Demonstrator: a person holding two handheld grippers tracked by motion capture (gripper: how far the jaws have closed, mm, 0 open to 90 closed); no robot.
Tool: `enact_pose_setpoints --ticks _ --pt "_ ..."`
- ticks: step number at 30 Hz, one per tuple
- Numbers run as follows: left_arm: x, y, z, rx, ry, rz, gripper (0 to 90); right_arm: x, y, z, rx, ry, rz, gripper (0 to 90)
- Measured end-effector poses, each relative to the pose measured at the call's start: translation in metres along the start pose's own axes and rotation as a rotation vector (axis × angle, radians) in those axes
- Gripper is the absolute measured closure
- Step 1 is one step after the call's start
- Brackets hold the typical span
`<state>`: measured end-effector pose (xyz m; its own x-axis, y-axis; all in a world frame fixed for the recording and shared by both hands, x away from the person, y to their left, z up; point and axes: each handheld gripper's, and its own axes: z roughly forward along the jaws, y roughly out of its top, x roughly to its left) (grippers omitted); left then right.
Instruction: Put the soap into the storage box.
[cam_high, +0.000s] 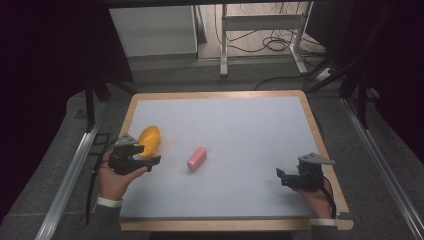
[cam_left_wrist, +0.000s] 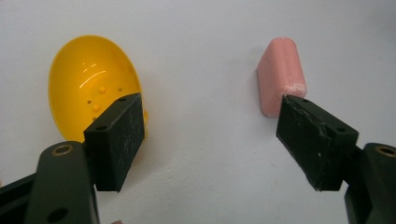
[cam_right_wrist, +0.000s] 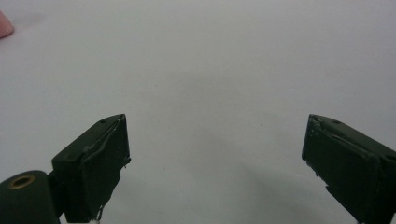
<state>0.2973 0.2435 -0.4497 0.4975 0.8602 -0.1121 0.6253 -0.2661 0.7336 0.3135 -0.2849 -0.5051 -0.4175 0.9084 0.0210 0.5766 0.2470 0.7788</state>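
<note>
The left tool (cam_left_wrist: 208, 140), jaws wide apart and empty, is nearer the pink block (cam_left_wrist: 281, 74), lying ahead-right, long axis pointing away; a yellow bowl (cam_left_wrist: 91, 79) sits ahead-left. The right tool (cam_right_wrist: 217, 163) gapes empty over bare table (cam_right_wrist: 210, 60).

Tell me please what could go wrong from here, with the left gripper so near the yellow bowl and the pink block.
1. The left gripper, jaws open, sits close to the yellow bowl. A forward push could knock or tip the bowl, which looks light.
2. The pink block lies loose on the white table. An off-centre grasp might slide it away rather than lift it.
3. The right gripper hangs open near the table's right edge, so its trailing cable might snag there.
</note>
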Motion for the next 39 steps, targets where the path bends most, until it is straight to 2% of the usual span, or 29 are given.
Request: enact_pose_setpoints --ticks 21,28,39 --pt "-0.007 0.022 0.015 0.052 -0.006 0.061 24.0 -0.001 -0.001 0.001 0.009 -0.003 -0.007 7.3" --pt "-0.012 0.024 0.024 0.066 -0.032 0.05 23.8 -0.002 -0.001 0.0 0.012 -0.005 -0.004 7.3" --pt "-0.011 0.03 0.033 0.094 -0.028 0.064 23.9 -0.002 -0.001 0.0 0.011 -0.002 -0.007 7.3"
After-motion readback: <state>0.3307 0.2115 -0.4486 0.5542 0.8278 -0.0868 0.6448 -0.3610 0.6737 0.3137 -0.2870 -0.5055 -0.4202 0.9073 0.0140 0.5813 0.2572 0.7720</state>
